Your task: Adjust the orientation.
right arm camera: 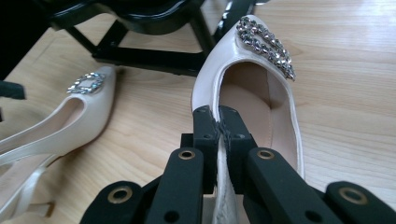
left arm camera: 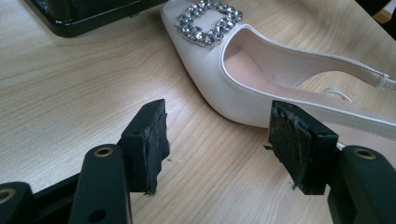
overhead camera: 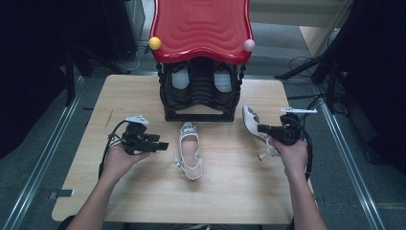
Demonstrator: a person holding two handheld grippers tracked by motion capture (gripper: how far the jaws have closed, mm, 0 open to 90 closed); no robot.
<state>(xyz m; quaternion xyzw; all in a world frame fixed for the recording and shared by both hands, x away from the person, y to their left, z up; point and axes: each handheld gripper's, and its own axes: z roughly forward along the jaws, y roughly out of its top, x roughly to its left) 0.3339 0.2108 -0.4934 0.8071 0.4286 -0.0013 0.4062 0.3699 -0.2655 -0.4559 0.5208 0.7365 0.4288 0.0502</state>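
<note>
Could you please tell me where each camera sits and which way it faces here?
High view: above the person's side, facing forward and down on the table; both forearms show.
Left gripper view: on the left tool, jaws apart, facing the middle shoe.
Right gripper view: on the right tool, clamped on the right shoe.
Both gripper views share the middle shoe.

Your left tongs [overhead camera: 160,145] sat low at the left, held from below in your left hand [overhead camera: 119,160], jaws spread wide and pointing right. Your right tongs [overhead camera: 261,128] pointed left with jaws pinched together, your right hand [overhead camera: 292,154] gripping behind them, forearm angled inward.
</note>
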